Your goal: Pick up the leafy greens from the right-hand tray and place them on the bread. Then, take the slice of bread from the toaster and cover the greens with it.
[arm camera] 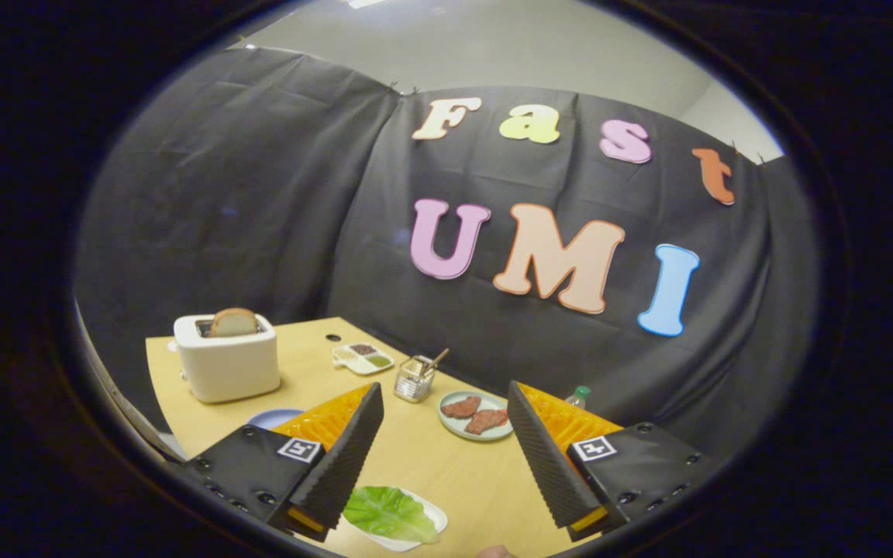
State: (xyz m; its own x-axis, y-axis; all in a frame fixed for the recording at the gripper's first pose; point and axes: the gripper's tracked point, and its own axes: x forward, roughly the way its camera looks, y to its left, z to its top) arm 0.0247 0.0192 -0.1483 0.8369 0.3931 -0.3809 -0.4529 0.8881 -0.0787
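A green leafy lettuce piece [389, 513] lies on a white tray [432, 518] low between my fingers, close to the left finger [342, 459]. My gripper [445, 422] is open, held above the table with nothing between the fingers. A white toaster [227, 363] stands at the table's far left with a slice of bread [234, 322] sticking up from its slot. A blue plate [274, 418] peeks out behind the left finger; whatever lies on it is hidden.
A pale green plate [446, 418] with two brown meat pieces sits beyond the fingers. A small glass holder with a utensil [415, 378] and a divided condiment tray [363, 358] stand further back. A green-capped bottle [579, 396] shows behind the right finger. The wooden table [446, 473] ends at the black cloth wall.
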